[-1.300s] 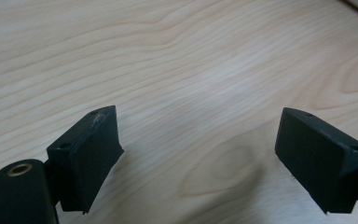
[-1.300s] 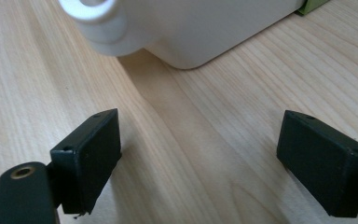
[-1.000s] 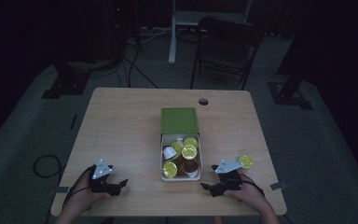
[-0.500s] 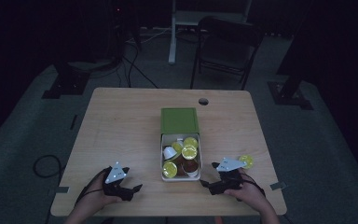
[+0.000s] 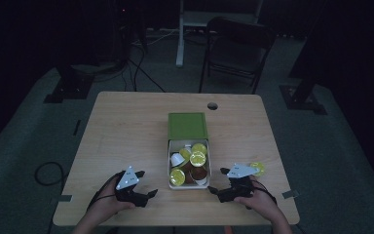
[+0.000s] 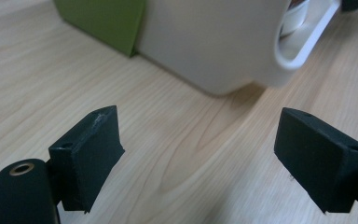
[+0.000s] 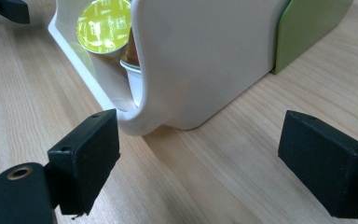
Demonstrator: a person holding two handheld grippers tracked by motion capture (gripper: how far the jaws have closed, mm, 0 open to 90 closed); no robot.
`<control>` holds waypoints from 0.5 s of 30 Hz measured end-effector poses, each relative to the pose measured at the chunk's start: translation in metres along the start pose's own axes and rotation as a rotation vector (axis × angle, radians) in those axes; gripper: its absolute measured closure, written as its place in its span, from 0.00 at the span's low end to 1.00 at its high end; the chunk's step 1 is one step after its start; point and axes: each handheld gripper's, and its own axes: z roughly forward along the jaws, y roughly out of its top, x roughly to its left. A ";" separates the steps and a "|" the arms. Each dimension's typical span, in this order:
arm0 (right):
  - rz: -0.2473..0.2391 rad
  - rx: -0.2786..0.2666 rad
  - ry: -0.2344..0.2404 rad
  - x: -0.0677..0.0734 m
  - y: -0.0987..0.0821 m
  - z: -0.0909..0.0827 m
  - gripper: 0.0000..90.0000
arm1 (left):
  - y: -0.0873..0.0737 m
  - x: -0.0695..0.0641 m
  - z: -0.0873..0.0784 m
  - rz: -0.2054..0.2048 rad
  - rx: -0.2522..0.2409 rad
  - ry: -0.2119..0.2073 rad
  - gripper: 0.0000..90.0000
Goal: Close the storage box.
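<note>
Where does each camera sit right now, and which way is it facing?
High view: above the person's side, looking forward and down at the table; both hands and grippers show.
Left gripper view: on the left gripper, open, facing the white box.
Right gripper view: on the right gripper, open, facing the box's other side and a yellow-lidded cup.
Both gripper views share the box and its green lid.

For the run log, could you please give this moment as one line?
left hand-held gripper: open, empty | right hand-held gripper: open, empty | white box: between them, holds capsules | loose capsule: on table
</note>
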 end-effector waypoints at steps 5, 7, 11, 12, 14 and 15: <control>0.005 -0.017 -0.008 0.000 0.003 0.000 0.14 | 0.007 -0.002 0.005 0.007 0.000 -0.007 0.16; 0.006 -0.023 -0.008 0.000 0.004 0.000 0.14 | 0.010 -0.003 0.007 0.007 -0.010 -0.019 0.16; 0.010 -0.034 -0.006 -0.001 0.006 -0.002 0.14 | 0.015 -0.005 0.011 0.020 -0.021 -0.034 0.16; 0.013 -0.037 -0.005 -0.001 0.006 -0.002 0.14 | 0.016 -0.005 0.012 0.021 -0.027 -0.036 0.16; 0.017 -0.045 -0.003 -0.001 0.008 -0.003 0.14 | 0.019 -0.006 0.013 0.025 -0.040 -0.042 0.16; 0.017 -0.047 -0.004 -0.001 0.008 -0.003 0.14 | 0.021 -0.006 0.014 0.029 -0.050 -0.044 0.16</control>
